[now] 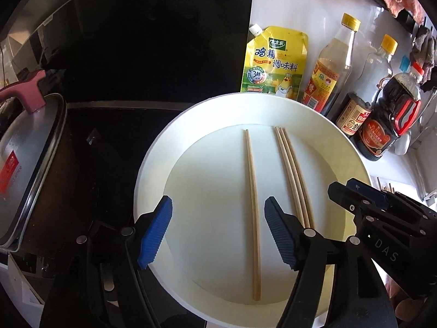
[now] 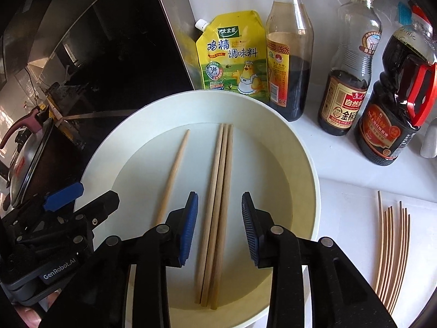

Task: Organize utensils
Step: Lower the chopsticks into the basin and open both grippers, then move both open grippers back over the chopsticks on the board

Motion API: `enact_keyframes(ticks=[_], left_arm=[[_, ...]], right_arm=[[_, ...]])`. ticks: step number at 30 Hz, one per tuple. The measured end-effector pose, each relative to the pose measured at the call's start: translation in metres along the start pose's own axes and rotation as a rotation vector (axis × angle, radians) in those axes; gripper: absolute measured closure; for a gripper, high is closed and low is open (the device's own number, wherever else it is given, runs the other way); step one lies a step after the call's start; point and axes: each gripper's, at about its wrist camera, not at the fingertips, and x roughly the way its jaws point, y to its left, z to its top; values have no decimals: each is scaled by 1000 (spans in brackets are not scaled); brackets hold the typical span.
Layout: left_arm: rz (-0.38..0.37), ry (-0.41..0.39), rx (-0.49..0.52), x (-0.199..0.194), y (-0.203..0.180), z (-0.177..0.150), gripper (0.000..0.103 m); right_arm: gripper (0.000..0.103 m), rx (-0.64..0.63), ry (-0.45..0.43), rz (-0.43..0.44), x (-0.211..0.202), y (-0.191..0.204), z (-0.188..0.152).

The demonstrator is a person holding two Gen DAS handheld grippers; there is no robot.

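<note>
A white round plate [image 1: 153, 164] holds a single wooden chopstick [image 1: 252, 191] and a bundle of three chopsticks [image 1: 292, 177]. My left gripper [image 1: 218, 229] is open above the plate, its blue pads either side of the single chopstick, touching nothing. In the right wrist view the plate [image 2: 308, 164] shows the single chopstick [image 2: 174, 172] at left and the bundle [image 2: 218, 205] in the middle. My right gripper [image 2: 220, 227] is open, its pads either side of the bundle, apart from it. Each gripper's body shows at the edge of the other's view.
A yellow seasoning pouch [image 2: 232, 54] and three sauce bottles [image 2: 289, 54] [image 2: 347, 82] [image 2: 393, 109] stand behind the plate. Several more chopsticks [image 2: 393, 251] lie on the white counter at right. A lidded pot [image 1: 24, 164] sits on the black stove at left.
</note>
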Motion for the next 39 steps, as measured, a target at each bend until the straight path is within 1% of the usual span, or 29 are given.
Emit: enact_keyframes(ticks=[3,8,17,24,30,39], left_arm=[[-5,-7,-4,-9,-2,-4,31],[-2,-26,-17,-24,-6,-12,31],[-1,-69,-70,-53,-12,-28,31],[12,-97,-81,-76,-23,-44,31],[12,-109,-75,-91,-42,-58,31],[-2,-103,-38,-104,-83,-74,31]], right_arm=[[67,-7,-12,-9,-11,0,-3],[63,-24,-24,-14,-27,-2,-11],[62,-45,-38,-20,-62,-11,-29],[61,-56,-61,-4,-90,-22,-45],[61,-54,-74,2,-112,-41,-61],[61,-6,-78,-20,-138,-90,-86]])
